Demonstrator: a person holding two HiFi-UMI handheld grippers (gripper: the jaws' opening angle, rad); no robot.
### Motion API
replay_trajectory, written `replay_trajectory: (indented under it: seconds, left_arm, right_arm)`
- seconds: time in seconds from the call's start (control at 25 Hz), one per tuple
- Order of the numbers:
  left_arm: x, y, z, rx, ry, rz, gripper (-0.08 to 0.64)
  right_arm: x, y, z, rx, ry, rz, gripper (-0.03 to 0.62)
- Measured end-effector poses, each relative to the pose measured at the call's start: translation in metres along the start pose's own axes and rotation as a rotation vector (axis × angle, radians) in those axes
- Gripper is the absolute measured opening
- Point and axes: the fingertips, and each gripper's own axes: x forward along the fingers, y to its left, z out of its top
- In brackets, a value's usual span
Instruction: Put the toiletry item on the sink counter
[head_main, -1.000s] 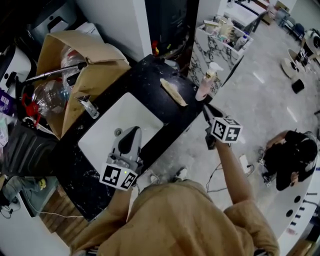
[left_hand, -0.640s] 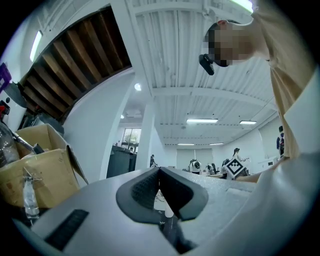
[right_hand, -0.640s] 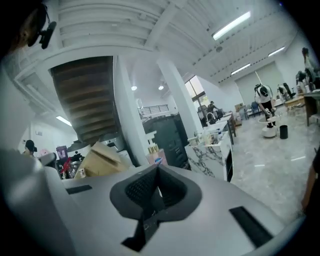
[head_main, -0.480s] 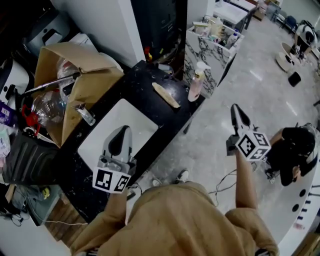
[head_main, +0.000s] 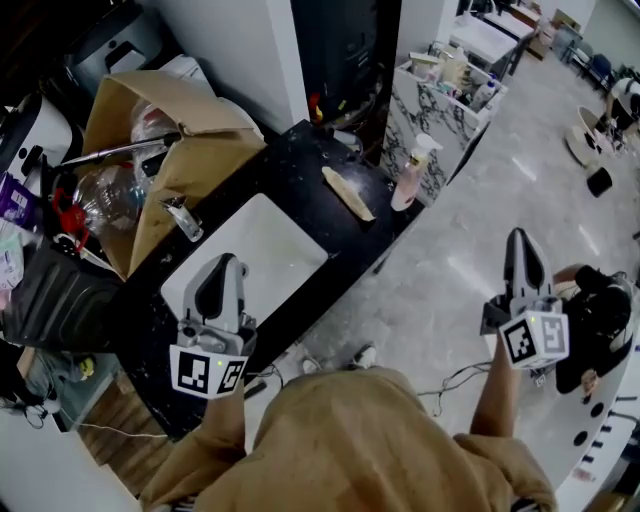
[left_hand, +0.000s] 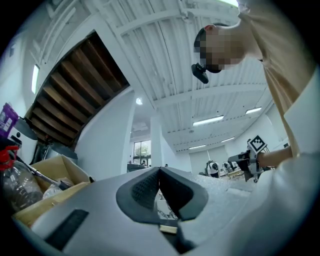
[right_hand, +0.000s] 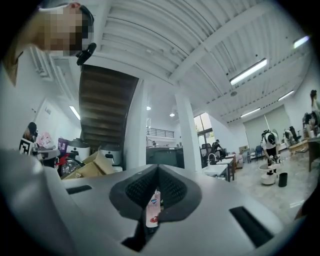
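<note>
Head view shows your bottle (head_main: 409, 178) standing upright at the counter's (head_main: 290, 165) right end, well apart from both tongs. Left gripper (head_main: 224, 265) and right gripper (head_main: 521, 245) are clenched, empty. It's likely light, smooth plastic and tippy, so grasp it mid-body, below the trigger.
</note>
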Motion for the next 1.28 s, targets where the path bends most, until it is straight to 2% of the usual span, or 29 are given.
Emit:
replay_trajectory:
  seconds: [0.12,0.24,0.52,0.8,1.28]
  left_arm:
    - [-0.008,0.008,0.007,0.003,-0.013,0.032,0.003]
    - [-0.015,0.015,0.009,0.009,-0.012,0.056,0.003]
    - [-0.025,0.03,0.004,0.004,-0.001,0.095,0.003]
    - [-0.023,0.033,0.005,0.003,-0.004,0.091,0.003]
    - [-0.009,0.034,0.0,-0.021,-0.01,0.069,0.003]
  right_arm:
    - [-0.012,0.005,0.007,-0.005,-0.031,-0.037,0.003]
    - [-0.022,0.008,-0.003,0.032,-0.041,-0.061,0.003]
    - [-0.017,0.025,-0.013,0.022,-0.044,-0.023,0.003]
    - [-0.004,0.047,-0.023,0.037,-0.023,0.028,0.003]
    - [0.014,0.058,-0.017,0.002,-0.005,0.054,0.003]
